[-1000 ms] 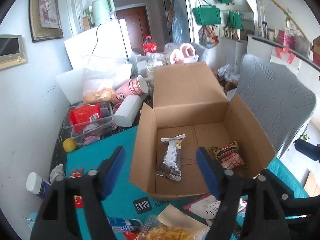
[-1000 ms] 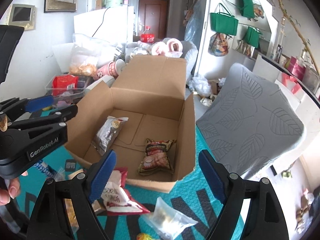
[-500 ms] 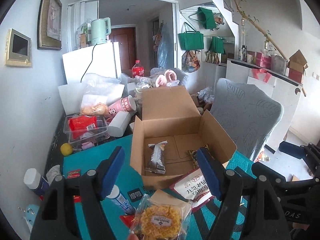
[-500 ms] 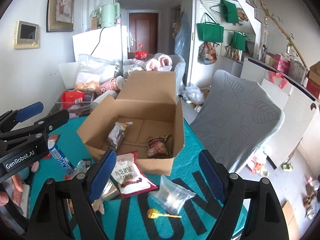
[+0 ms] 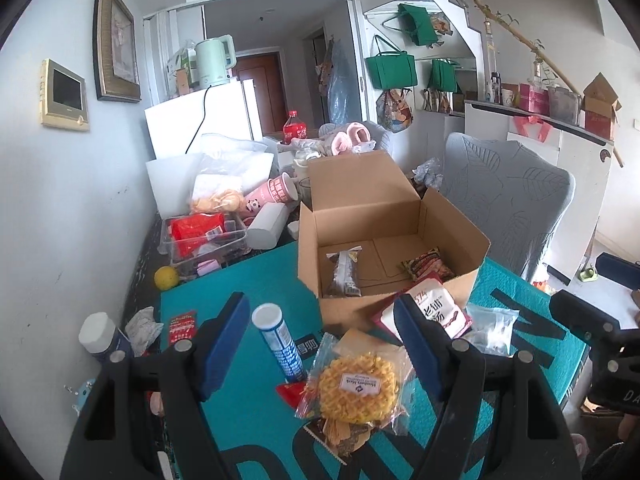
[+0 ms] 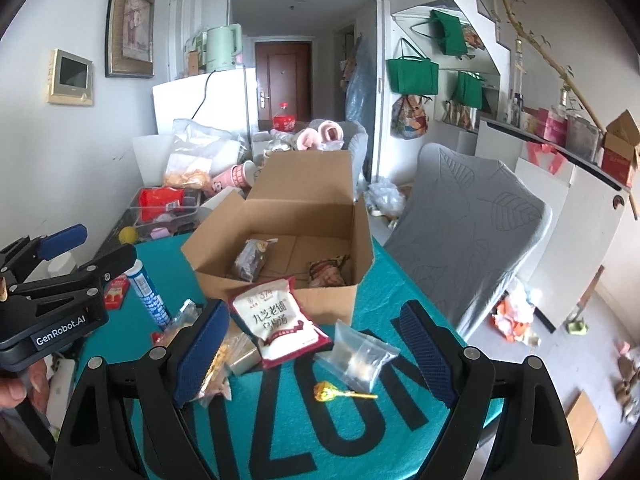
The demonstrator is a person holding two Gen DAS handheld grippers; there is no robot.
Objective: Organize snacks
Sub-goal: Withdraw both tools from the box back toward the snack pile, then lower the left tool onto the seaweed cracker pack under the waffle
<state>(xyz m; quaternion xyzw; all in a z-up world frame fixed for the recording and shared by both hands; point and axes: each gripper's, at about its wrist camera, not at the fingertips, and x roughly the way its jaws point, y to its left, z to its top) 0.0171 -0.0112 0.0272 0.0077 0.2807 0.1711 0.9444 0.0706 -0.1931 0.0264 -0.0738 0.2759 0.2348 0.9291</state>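
An open cardboard box [image 5: 400,204] [image 6: 280,288] stands on the teal mat and holds a dark wrapped snack [image 5: 344,272] and a red snack pack [image 5: 426,268]. Before it lie a white-and-red pouch [image 6: 276,320], a yellow waffle snack in clear wrap [image 5: 360,384], a clear bag [image 6: 360,356], a lollipop [image 6: 328,392] and a blue-and-white tube [image 5: 280,340]. My left gripper [image 5: 320,344] is open and empty above the waffle snack. My right gripper [image 6: 316,356] is open and empty above the pouch and clear bag.
A clear bin with red packs [image 5: 204,240], a pink cup [image 5: 276,192], a yellow ball [image 5: 166,278] and bags crowd the back left by the wall. A grey chair [image 6: 468,232] stands right of the table. A white-capped bottle [image 5: 100,336] sits at the left edge.
Both grippers have pulled back and up from the box, bringing the loose snacks on the mat into view. Both stay open and empty.
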